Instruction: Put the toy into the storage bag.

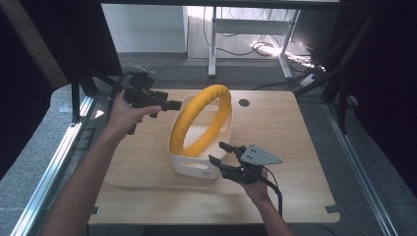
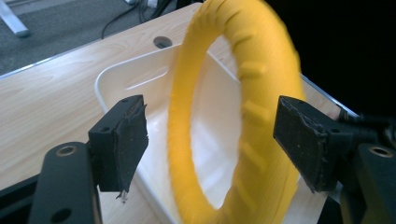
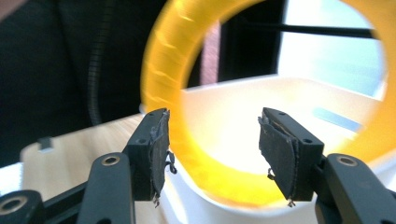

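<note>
A yellow foam ring [image 1: 183, 123] stands tilted on its edge inside a white plastic bin [image 1: 189, 164] in the middle of the wooden table [image 1: 295, 147]. My left gripper [image 1: 174, 104] hovers at the bin's far left corner, pointing at the ring, open and holding nothing. In the left gripper view the ring [image 2: 261, 60] rises out of the bin [image 2: 135, 74] just beyond the spread jaws of the left gripper [image 2: 210, 135]. My right gripper [image 1: 217, 152] sits by the bin's near right corner, open. Ahead of the right gripper [image 3: 212, 144], the ring [image 3: 163, 60] and bin [image 3: 224, 135] are close and untouched.
A round cable hole [image 1: 244, 103] lies in the table behind the bin. Black frame posts [image 1: 339, 98] stand at both back corners. Metal rails [image 1: 54, 162] run along the table's sides. Bare wood stretches to the right of the bin and along the front edge.
</note>
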The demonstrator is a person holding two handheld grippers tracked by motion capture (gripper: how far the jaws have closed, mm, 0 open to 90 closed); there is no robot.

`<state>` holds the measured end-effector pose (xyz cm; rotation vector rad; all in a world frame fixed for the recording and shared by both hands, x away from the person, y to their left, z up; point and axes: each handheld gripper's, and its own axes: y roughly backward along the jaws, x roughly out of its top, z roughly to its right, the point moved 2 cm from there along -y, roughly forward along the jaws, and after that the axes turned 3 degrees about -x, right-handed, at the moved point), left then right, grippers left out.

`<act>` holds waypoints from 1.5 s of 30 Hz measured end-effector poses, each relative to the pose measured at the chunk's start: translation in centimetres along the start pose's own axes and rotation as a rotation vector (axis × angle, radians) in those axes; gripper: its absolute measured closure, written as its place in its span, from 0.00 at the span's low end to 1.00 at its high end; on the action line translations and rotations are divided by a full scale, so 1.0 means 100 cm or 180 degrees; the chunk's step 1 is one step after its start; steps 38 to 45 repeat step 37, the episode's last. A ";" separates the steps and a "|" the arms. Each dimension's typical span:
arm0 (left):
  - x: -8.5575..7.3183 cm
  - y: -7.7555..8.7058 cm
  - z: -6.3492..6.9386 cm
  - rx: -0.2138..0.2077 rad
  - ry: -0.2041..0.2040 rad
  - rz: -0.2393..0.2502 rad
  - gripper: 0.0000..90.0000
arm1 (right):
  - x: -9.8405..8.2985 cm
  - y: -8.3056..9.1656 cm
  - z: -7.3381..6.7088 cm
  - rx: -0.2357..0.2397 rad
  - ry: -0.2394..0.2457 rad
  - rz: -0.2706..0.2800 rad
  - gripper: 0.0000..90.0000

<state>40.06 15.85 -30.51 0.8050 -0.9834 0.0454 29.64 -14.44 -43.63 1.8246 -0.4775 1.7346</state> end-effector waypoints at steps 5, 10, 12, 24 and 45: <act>-0.026 0.004 -0.010 0.0039 0.0042 0.0060 0.30 | -0.008 0.016 0.026 -0.0169 -0.0032 -0.0109 0.48; -0.049 0.002 -0.014 0.0073 0.0051 0.0055 0.30 | -0.021 0.029 0.046 -0.0278 -0.0047 -0.0246 0.48; -0.058 0.001 -0.015 0.0085 0.0063 0.0069 0.30 | -0.026 0.034 0.054 -0.0318 -0.0062 -0.0285 0.48; -0.122 -0.018 -0.021 0.0162 0.0105 0.0063 0.30 | -0.053 0.055 0.091 -0.0488 -0.0299 -0.0563 0.47; -0.142 -0.029 -0.024 0.0180 0.0112 0.0041 0.30 | -0.058 0.059 0.099 -0.0551 -0.0402 -0.0621 0.47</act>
